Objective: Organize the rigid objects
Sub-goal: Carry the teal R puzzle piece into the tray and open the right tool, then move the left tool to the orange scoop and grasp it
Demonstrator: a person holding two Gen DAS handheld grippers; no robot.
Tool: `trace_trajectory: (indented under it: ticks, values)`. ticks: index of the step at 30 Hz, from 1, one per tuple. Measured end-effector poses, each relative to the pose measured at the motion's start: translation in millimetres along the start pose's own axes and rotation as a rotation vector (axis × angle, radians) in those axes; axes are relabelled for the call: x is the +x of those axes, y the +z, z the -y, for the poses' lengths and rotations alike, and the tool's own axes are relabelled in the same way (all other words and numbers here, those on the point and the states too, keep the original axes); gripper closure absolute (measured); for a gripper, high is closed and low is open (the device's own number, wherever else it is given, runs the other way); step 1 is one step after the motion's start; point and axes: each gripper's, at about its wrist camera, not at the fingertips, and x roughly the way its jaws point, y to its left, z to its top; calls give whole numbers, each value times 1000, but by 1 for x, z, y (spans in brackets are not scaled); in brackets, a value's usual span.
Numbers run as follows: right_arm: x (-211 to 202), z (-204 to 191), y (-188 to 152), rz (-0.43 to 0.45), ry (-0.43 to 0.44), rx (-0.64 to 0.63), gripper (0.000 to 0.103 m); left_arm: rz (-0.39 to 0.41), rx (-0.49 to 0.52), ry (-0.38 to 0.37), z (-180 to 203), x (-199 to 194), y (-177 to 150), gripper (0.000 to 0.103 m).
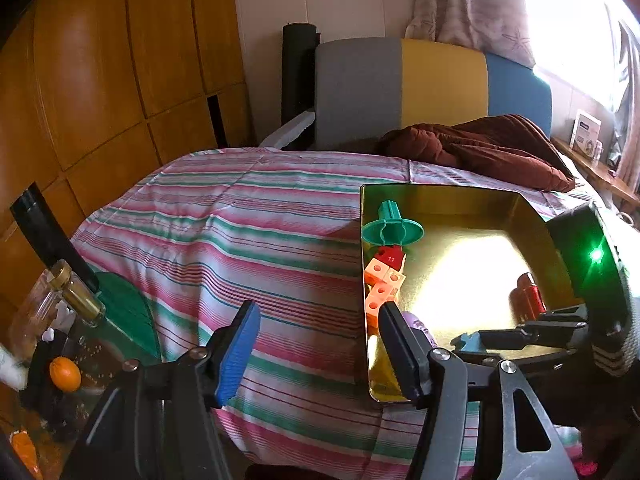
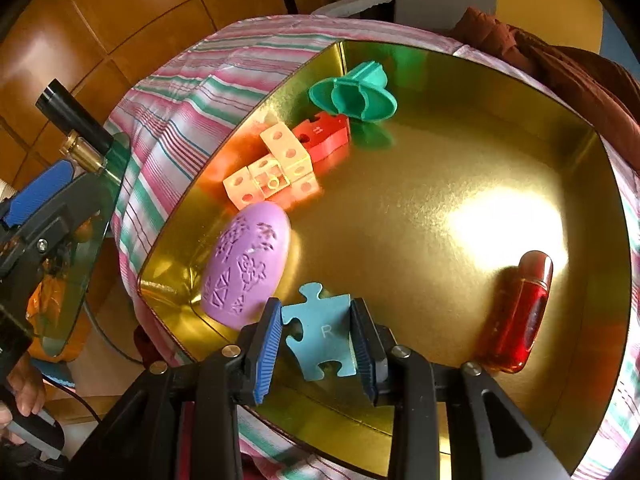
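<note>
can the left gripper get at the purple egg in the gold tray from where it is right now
Probably yes. The left gripper is open and empty beside the gold tray, and the purple egg lies against the near wall, uncovered. The right gripper, holding a blue puzzle piece, crowds it.

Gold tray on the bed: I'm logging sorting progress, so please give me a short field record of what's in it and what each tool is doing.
container: gold tray on striped bedspread
in tray: purple egg, peach cube cluster, red block, green plastic piece, red bottle
right tool: shut on blue puzzle piece, held over the tray's near edge
left tool: open, nothing between its pads, beside the tray
blue puzzle piece status: not yet released
</note>
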Motion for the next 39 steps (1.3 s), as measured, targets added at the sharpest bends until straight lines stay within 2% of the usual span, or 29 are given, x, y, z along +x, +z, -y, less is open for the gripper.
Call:
trace_trajectory:
  ticks: [11, 19, 25, 32, 39]
  values:
    - [-42, 16, 4, 142, -29, 35, 69, 28, 19, 5, 6, -11, 4, 36]
    - [-82, 52, -6, 222, -97, 95, 69, 66, 72, -3, 18, -22, 11, 36]
    - [-117, 110, -21, 274, -196, 211, 69, 116, 152, -17, 41, -34, 22, 33]
    - [-164, 195, -52, 349, -302, 434, 68, 156, 237, -58, 75, -41, 33, 31]
    - [-197, 278, -90, 410, -433, 651, 68, 159, 322, -99, 111, -39, 37, 29]
